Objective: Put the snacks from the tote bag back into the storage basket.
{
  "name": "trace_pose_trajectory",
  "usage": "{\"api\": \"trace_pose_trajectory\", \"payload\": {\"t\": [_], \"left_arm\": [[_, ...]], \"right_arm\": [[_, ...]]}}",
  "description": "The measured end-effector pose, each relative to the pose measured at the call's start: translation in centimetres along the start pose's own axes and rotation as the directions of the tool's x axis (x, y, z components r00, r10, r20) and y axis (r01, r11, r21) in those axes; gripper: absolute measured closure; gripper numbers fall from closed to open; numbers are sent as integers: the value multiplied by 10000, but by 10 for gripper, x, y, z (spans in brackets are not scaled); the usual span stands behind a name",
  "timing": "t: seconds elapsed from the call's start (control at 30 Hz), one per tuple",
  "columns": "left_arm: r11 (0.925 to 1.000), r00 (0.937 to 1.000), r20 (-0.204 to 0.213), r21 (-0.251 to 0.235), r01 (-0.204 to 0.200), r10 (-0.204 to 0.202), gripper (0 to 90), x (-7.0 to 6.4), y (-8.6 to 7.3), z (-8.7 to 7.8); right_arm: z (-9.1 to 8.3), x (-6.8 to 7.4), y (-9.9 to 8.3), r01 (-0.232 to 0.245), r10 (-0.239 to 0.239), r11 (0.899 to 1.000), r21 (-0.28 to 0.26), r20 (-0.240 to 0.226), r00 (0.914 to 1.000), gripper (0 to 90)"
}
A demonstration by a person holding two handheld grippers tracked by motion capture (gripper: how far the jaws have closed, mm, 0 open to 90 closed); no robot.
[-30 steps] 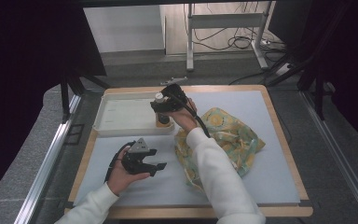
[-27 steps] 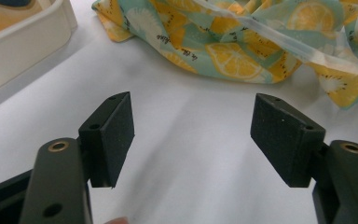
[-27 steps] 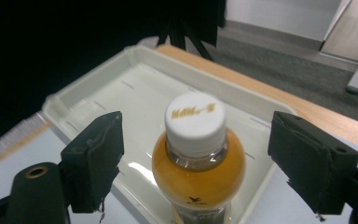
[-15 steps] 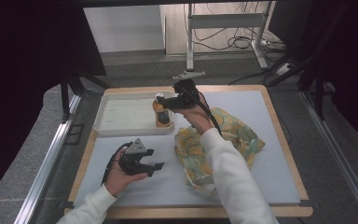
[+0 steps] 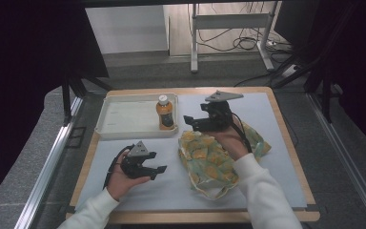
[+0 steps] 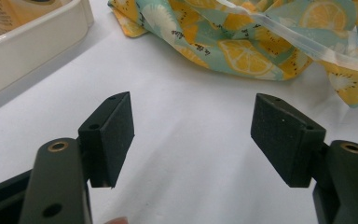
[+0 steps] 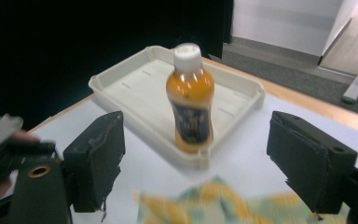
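The right gripper (image 5: pixel 195 122), jaws spread wide and empty, faces the orange bottle (image 7: pixel 190 105) standing upright in the white tray's (image 7: pixel 135 88) near corner; its dark label is too blurred to read. The left gripper (image 6: pixel 193 135) rests open just short of the lemon-print bag (image 6: pixel 242 37), whose small writing is illegible.

The bottle (image 5: pixel 166 113) holds orange liquid under a white cap, with a dark label. The tray (image 5: pixel 124 129) is off-white. The bag (image 5: pixel 209 157) is pale teal printed with yellow-orange citrus slices. Both grippers are black, over a white mat (image 5: pixel 262 186) edged in light wood.
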State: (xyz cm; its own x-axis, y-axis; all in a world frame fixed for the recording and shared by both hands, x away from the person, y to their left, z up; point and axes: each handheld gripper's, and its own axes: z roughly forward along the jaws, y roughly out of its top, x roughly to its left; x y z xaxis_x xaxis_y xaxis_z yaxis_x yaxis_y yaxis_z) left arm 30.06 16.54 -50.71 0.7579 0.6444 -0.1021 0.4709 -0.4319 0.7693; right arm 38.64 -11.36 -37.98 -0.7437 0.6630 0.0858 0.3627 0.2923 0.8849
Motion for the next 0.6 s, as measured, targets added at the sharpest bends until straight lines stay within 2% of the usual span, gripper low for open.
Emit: {"api": "trace_pose_trajectory", "payload": {"t": [0.17,0.33,0.53,0.6], "left_arm": [[10000,10000,-5,-4,17,-17,300,-1,0,0],[10000,10000,-58,-6,71,-71,299,0,0,0],[9999,9999,-128,53,110,-109,299,0,-1,1],[9999,9998,-127,59,137,-137,298,1,-2,1]], "right_arm": [[-29,-5,-30,-78,79,10000,-61,233,9997,196],[-53,-12,-61,-380,383,9992,-81,489,9981,197],[-69,-20,-94,-737,730,9973,64,776,9943,197],[-73,-23,-105,-883,879,9961,27,727,9935,197]]}}
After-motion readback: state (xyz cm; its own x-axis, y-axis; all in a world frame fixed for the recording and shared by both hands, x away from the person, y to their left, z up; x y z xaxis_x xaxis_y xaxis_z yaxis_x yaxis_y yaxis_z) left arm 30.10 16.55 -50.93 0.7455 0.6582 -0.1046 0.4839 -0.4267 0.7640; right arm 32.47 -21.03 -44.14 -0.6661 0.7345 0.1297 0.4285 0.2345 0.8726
